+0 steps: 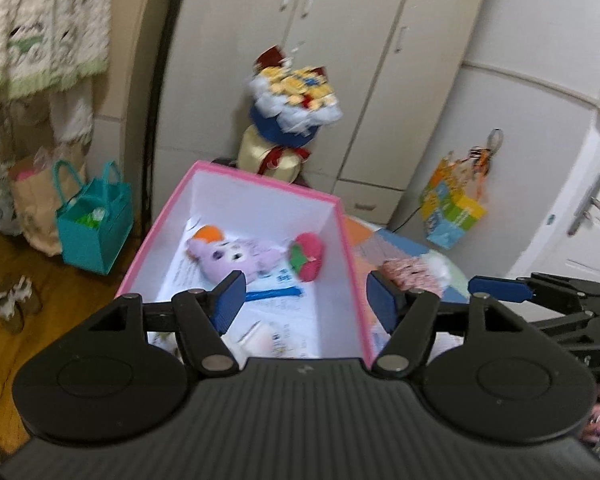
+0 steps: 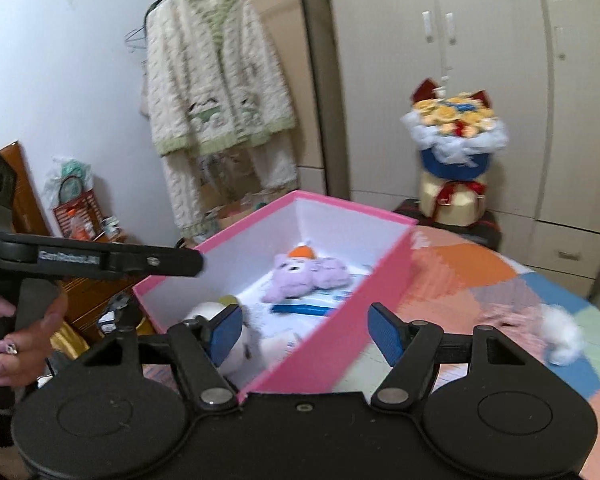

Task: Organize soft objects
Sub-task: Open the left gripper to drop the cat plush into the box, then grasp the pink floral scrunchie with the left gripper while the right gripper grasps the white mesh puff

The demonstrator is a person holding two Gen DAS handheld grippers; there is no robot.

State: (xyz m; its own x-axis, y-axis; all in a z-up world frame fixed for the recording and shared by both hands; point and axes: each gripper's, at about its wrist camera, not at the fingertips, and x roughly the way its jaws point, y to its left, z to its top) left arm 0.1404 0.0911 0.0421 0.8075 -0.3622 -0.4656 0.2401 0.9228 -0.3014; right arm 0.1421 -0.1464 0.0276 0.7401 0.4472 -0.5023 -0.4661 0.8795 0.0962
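Observation:
A pink box with white inner walls stands on a patchwork cover. In it lie a purple plush toy with an orange tuft and a red and green plush. My left gripper hangs open above the box's near end, nothing between its blue pads. In the right wrist view the same box holds the purple plush and a white plush at its near end. My right gripper is open over the box's near wall. A pink and white soft thing lies outside on the cover.
A bouquet stands on a dark stool before white cupboards. A fluffy garment hangs at the left. A teal bag sits on the wood floor. A person's hand holds the left gripper's handle.

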